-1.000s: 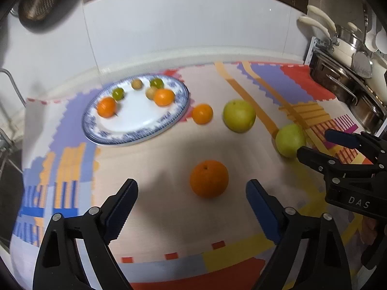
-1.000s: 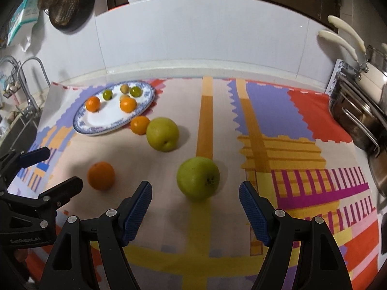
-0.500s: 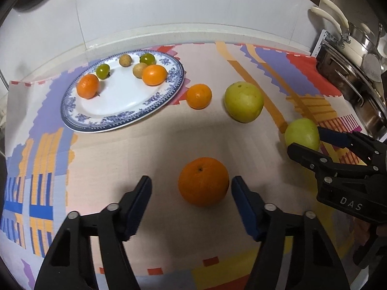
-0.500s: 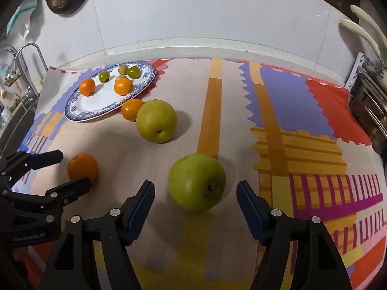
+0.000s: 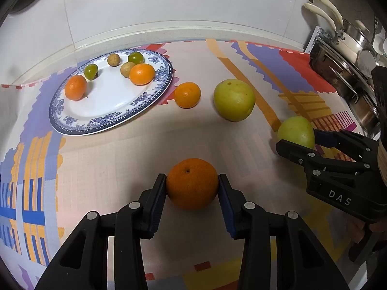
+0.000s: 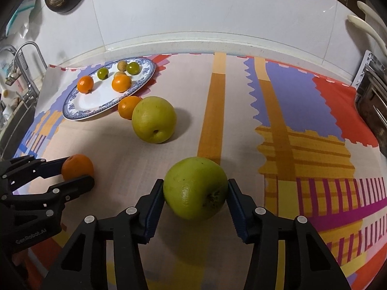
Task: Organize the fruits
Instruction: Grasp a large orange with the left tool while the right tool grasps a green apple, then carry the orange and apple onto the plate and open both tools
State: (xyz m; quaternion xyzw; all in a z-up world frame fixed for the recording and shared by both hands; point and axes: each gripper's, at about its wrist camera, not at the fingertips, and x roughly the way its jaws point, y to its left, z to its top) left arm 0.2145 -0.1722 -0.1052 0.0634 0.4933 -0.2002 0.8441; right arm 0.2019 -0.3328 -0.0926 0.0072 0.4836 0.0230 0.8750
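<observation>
- The left gripper is set around a large orange resting on the patterned mat; its jaws are closing, and both blue pads are seen touching the sides of the fruit.
- The right gripper is placed around a green apple, also resting on the mat; its jaws are closing, with the left pad against the apple's skin and the right pad at its edge.
- The blue-and-white plate is taken as the landmark: it lies at the far left of the mat, close to the white tiled wall.
- On the plate, two small oranges, two small green fruits and two small tan fruits are seen.
- A third small orange lies on the mat just beside the plate's right rim.
- A yellow-green pear-like fruit is found further right of the plate, just beyond that small orange.
- The large orange lies well in front of the plate, nearer the camera.
- The green apple lies farthest from the plate, to its front right.
- Metal pots are stacked at the mat's right edge, well apart from the plate.
- A sink tap is seen left of the plate in the right wrist view.
</observation>
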